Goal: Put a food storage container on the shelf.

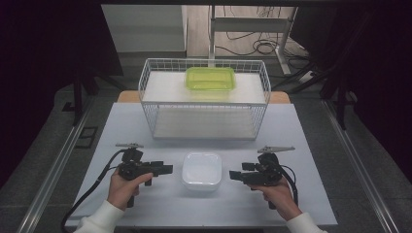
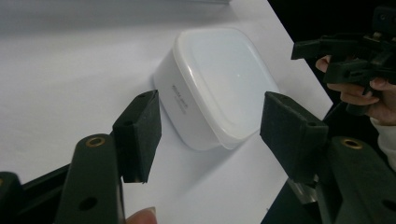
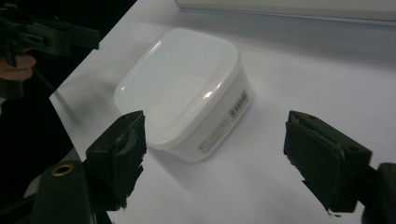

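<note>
White lidded container (image 1: 201,170) sits on the worktop (image 1: 145,126) dead centre between both tools. Left tool (image 1: 167,169) and right tool (image 1: 233,174) point inward at it, jaws spread, empty, about equally near.

Grey floor (image 1: 369,160), dark surroundings

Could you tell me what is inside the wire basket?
A green container sits on the upper shelf of the wire basket. The lower shelf looks bare; the container's contents can't be made out.
</note>
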Tool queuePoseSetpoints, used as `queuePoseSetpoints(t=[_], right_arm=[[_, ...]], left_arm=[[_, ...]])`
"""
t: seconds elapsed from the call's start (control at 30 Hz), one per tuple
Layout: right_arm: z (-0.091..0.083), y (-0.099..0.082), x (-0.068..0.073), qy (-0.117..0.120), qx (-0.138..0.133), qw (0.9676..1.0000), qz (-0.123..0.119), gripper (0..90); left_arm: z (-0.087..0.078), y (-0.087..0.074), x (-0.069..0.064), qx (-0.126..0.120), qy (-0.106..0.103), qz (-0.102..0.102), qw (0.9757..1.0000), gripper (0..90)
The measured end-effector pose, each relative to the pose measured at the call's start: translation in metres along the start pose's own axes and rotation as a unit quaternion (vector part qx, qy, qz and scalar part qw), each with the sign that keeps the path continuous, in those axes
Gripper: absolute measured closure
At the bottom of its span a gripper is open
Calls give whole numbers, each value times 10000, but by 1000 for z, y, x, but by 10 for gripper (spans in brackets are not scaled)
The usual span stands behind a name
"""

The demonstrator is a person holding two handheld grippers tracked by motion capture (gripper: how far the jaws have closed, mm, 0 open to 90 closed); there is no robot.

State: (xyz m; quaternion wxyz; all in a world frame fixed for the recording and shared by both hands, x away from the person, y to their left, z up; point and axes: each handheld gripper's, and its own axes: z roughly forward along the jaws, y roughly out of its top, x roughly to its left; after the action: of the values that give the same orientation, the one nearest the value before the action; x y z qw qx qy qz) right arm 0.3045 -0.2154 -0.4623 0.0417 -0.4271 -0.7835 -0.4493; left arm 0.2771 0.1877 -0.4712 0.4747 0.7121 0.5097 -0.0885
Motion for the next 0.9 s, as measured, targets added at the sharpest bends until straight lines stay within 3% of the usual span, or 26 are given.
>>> queuePoseSetpoints(t=[0.2, 0.5, 0.9], right_arm=[[9, 1, 1, 134, 30, 9998, 118, 253], [20, 2, -1, 221, 98, 9992, 321, 273], [40, 5, -11, 371, 234, 9963, 737, 337]], left_arm=[[15, -3, 3, 142, -175, -157, 9996, 397], [26, 1, 11, 135, -330, -401, 9986, 405], [41, 2, 21, 259, -510, -594, 9966, 482]])
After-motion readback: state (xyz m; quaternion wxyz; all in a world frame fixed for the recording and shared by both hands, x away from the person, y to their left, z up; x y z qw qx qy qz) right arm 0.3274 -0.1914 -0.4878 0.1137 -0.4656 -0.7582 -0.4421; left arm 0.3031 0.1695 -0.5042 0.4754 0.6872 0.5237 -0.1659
